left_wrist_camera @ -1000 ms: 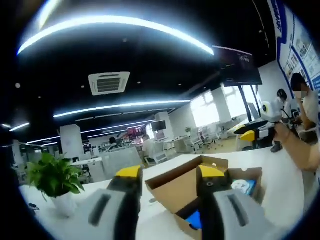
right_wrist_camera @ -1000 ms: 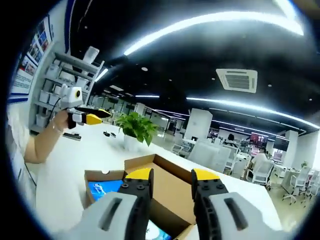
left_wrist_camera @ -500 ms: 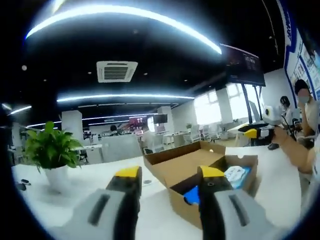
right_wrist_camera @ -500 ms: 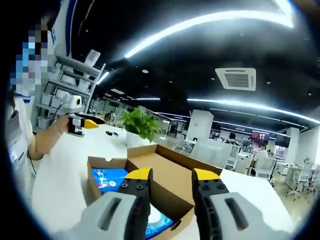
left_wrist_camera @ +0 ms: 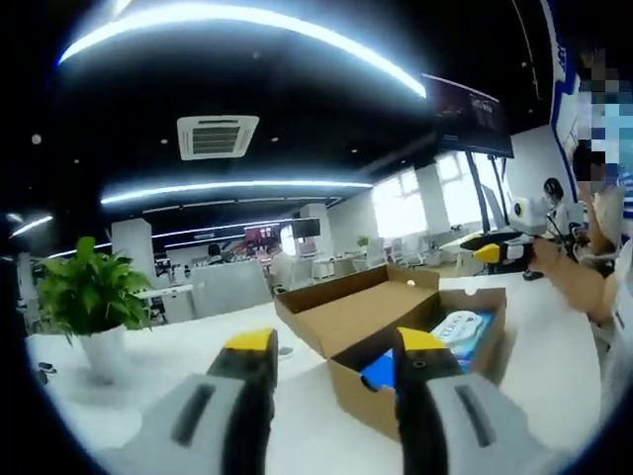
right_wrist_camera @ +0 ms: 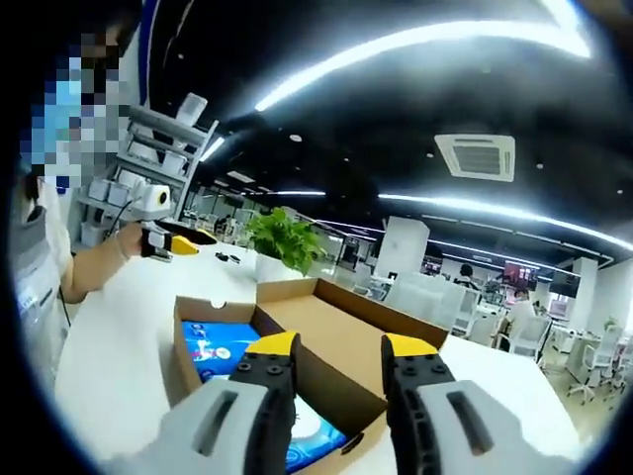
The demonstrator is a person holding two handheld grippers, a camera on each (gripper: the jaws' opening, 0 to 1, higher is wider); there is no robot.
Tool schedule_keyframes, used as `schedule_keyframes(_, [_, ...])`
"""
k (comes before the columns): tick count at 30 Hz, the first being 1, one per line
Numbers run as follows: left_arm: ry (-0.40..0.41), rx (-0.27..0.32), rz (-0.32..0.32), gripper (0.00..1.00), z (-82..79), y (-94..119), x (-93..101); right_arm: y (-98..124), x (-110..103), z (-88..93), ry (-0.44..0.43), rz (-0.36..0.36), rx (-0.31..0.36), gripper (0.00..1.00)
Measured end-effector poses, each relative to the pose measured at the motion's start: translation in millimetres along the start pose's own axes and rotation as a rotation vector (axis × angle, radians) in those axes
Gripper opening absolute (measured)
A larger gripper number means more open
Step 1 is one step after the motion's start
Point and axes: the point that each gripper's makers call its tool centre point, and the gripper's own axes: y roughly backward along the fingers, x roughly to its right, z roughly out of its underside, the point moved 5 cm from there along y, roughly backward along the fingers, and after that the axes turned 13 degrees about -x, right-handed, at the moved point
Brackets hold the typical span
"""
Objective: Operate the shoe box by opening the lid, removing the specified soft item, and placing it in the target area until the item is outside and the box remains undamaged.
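Note:
A brown cardboard shoe box (left_wrist_camera: 356, 391) stands open on the white table, its lid (left_wrist_camera: 341, 315) folded back. Inside lie a blue soft item (left_wrist_camera: 377, 371) and a white-and-blue packet (left_wrist_camera: 461, 327). My left gripper (left_wrist_camera: 336, 342) hovers open just short of the box, nothing between its yellow-tipped fingers. In the right gripper view the same box (right_wrist_camera: 185, 346) shows the blue printed item (right_wrist_camera: 213, 341) beside the raised lid (right_wrist_camera: 351, 336). My right gripper (right_wrist_camera: 341, 346) hangs open over the box. Each gripper also appears in the other's view, held up by a hand: right (left_wrist_camera: 502, 249), left (right_wrist_camera: 168, 237).
A potted green plant (left_wrist_camera: 87, 297) in a white pot stands on the table (left_wrist_camera: 297, 435) beyond the box, also seen as the plant (right_wrist_camera: 287, 242). The person's forearm (left_wrist_camera: 579, 292) reaches in from the side. Shelves (right_wrist_camera: 138, 168) and office desks lie behind.
Both cameras have shifted and levelled, so the box sits a little closer and lower in each view. The box, lid and contents have not moved. Both grippers stay open.

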Motion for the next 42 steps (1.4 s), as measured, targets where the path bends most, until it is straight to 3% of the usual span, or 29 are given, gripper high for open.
schedule_keyframes(8, [0.011, 0.007, 0.012, 0.51, 2.9, -3.0, 2.2, -1.1, 4.9, 5.4, -0.046, -0.011, 0.005, 0.34])
schedule_keyframes(25, [0.023, -0.01, 0.087, 0.51, 10.8, -12.1, 15.2, -2.2, 7.4, 15.2, -0.049, -0.015, -0.018, 0.41])
schedule_keyframes(36, [-0.003, -0.051, 0.132, 0.51, 13.5, -21.3, 18.8, 1.7, 7.6, 15.9, 0.022, -0.033, -0.035, 0.41])
schedule_keyframes(42, [-0.034, -0.071, 0.135, 0.51, 5.8, -25.8, 19.8, 2.4, 6.3, 11.6, 0.043, -0.048, -0.067, 0.42])
